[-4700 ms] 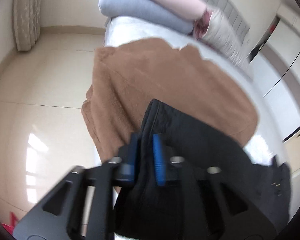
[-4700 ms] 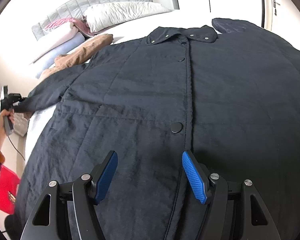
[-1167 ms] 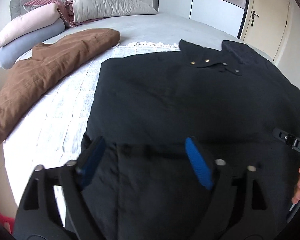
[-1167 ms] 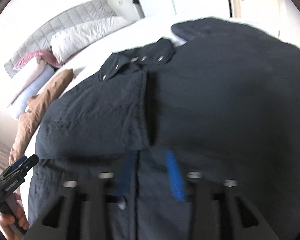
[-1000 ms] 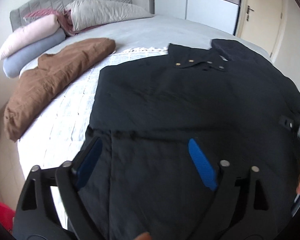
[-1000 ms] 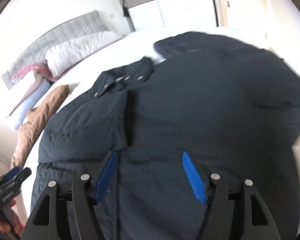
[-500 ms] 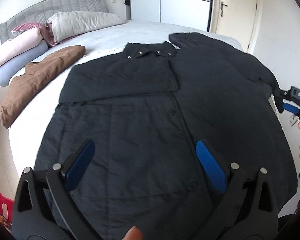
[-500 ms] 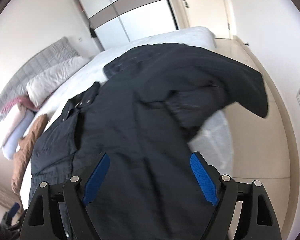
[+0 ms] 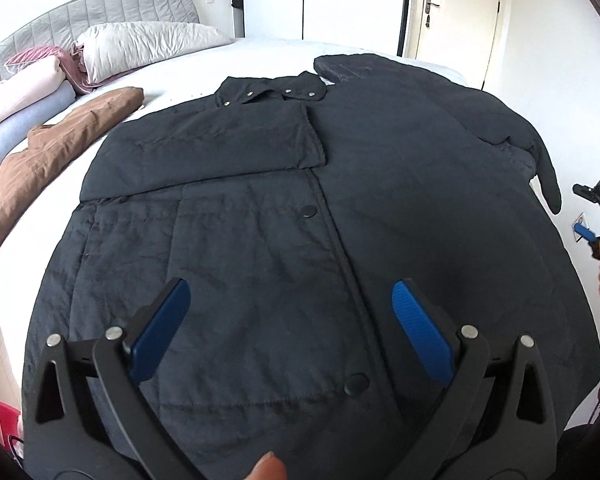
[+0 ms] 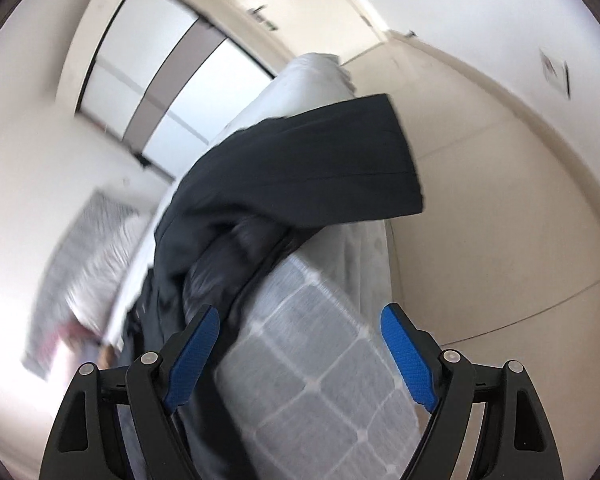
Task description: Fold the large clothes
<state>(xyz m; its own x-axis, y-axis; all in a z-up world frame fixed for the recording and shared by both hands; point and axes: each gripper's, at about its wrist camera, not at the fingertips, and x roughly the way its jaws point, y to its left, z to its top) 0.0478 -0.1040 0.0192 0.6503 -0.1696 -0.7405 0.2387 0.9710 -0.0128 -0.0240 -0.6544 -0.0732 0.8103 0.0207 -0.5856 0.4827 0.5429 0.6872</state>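
A large black quilted coat lies front up on the white bed. Its left sleeve is folded across the chest. Its right sleeve hangs over the bed's right edge; in the right wrist view this sleeve drapes over the mattress side. My left gripper is open and empty above the coat's lower front. My right gripper is open and empty beside the bed, below the hanging sleeve; it also shows at the right edge of the left wrist view.
A brown garment lies on the bed's left side. Pillows and rolled bedding are stacked at the grey headboard. A wardrobe and door stand behind. The quilted mattress side and tiled floor lie by my right gripper.
My right gripper has swung off the coat to the bed's right side and now faces the hanging sleeve. My left gripper has drawn back slightly and stays open.
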